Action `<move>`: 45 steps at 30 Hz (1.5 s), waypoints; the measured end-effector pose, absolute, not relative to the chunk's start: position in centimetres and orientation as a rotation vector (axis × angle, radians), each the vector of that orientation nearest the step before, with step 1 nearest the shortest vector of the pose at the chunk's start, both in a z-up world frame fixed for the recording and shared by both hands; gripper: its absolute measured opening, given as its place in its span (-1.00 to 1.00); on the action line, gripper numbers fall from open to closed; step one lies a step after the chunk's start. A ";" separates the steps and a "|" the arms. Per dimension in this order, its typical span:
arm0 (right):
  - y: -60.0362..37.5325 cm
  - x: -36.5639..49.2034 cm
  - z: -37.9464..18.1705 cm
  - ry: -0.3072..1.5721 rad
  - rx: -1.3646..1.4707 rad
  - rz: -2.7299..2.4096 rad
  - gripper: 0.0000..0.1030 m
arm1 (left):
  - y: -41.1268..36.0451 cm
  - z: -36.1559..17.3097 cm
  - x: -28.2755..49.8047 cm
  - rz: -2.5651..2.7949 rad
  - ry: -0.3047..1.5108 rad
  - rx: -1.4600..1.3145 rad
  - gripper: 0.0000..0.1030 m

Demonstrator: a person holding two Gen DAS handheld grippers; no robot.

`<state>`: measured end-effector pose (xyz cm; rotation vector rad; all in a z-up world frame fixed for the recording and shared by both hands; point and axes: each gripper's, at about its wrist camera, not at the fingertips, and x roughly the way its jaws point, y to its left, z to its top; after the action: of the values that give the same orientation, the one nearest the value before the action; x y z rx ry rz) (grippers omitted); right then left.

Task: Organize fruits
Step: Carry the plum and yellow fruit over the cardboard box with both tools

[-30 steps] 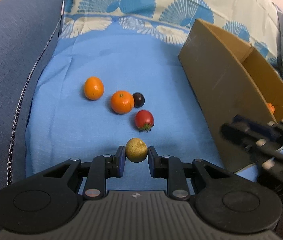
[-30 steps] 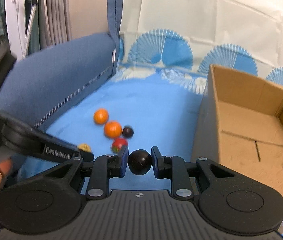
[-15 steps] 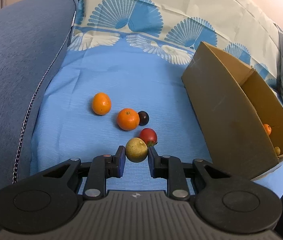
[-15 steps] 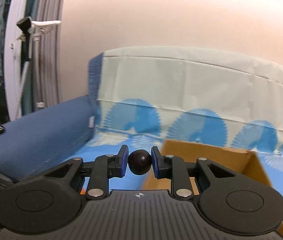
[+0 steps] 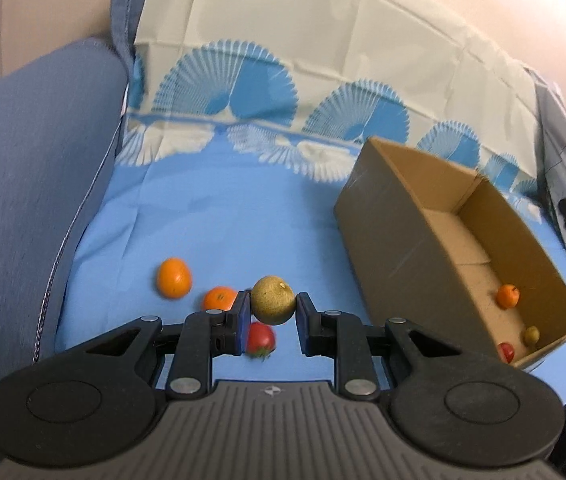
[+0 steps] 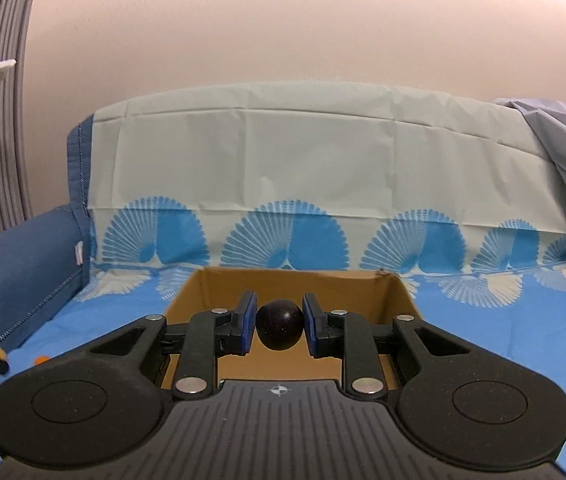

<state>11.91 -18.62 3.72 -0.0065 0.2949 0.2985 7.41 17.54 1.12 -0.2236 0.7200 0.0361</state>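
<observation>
Yellow-green and rough-skinned, a round fruit [image 5: 273, 300] sits pinched between the blue pads of the left gripper [image 5: 271, 307] in the left wrist view, lifted clear of the blue cloth [image 5: 219, 216] on the sofa seat. Below it on the cloth lie two oranges, one [image 5: 173, 278] further left and one [image 5: 221, 298] partly behind the left finger, and a red tomato [image 5: 260, 338] shows between the fingers. A cardboard box [image 5: 399, 248] stands to the right on the same cloth, open at the top; inside it lie a small orange fruit [image 5: 507, 295], a small yellowish fruit [image 5: 531, 335] and a small red fruit [image 5: 506, 352], the last two in the near corner. A blue sofa arm [image 5: 23, 184] rises at the left.

In the right wrist view the right gripper [image 6: 279, 330] is clamped on a dark, nearly black round fruit [image 6: 279, 329], held above the open cardboard box [image 6: 295, 284]. Behind the box the fan-patterned cloth [image 6: 303, 184] covers the sofa back.
</observation>
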 end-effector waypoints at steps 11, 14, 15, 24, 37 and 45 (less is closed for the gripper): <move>-20.2 11.3 3.6 0.271 -0.034 0.250 -0.50 | 12.6 3.6 9.1 -0.083 0.618 -0.290 -0.49; -20.5 11.2 3.6 0.272 -0.042 0.237 -0.50 | 10.4 3.0 9.7 -0.117 0.623 -0.268 -0.49; -20.5 11.3 3.5 0.272 -0.046 0.233 -0.50 | 9.7 2.9 9.8 -0.126 0.619 -0.247 -0.49; -20.7 11.7 3.0 0.283 -0.090 0.210 -0.50 | 6.6 1.0 11.0 -0.172 0.586 -0.178 -0.49; -21.3 12.2 2.7 0.295 -0.117 0.173 -0.50 | 3.9 1.0 11.6 -0.242 0.459 -0.159 -0.49; -21.3 12.5 2.4 0.307 -0.121 0.162 -0.50 | 2.1 0.9 11.9 -0.285 0.434 -0.126 -0.49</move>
<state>12.49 -21.35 2.38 -0.1206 0.3066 0.1625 11.87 2.10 0.89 -0.1256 0.4339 -0.2846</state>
